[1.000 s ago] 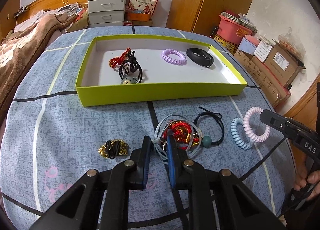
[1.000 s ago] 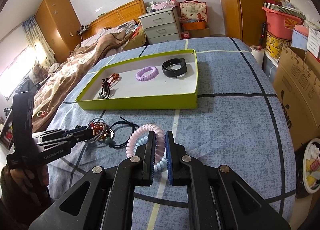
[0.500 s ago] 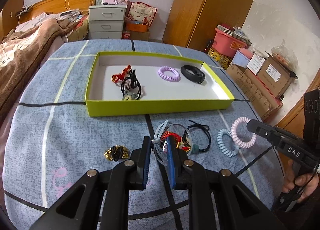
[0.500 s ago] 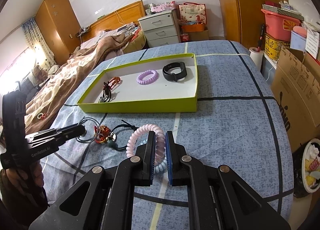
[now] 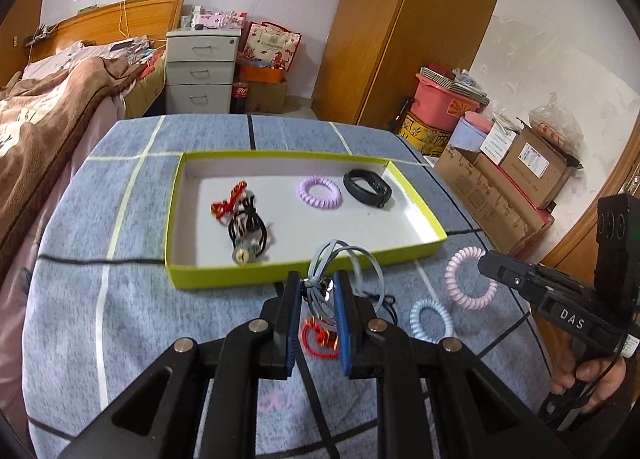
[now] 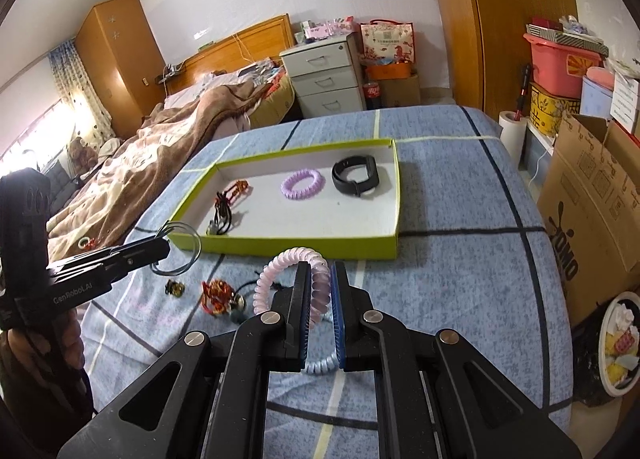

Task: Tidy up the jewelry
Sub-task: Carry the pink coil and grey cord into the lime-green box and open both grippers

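Blue checked bedspread (image 5: 72, 299) carries a lime-green tray (image 5: 256, 275) holding a purple coil (image 5: 319, 192) and black band (image 5: 367, 188). Nearer, the left gripper (image 5: 318, 291) pinches grey cord loops (image 5: 344, 263), apparently lifted clear. Only the right view shows the right gripper (image 6: 320, 279) clamped on the pink coil (image 6: 280, 271).

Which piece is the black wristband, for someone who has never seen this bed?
Start at the yellow-green tray lying on the blue bedspread. Look inside it toward its right end, where the black wristband lies just right of the purple coil hair tie. It is the only smooth, solid black loop in the tray; the other dark piece, a bunch of thin black cords, sits at the left end.
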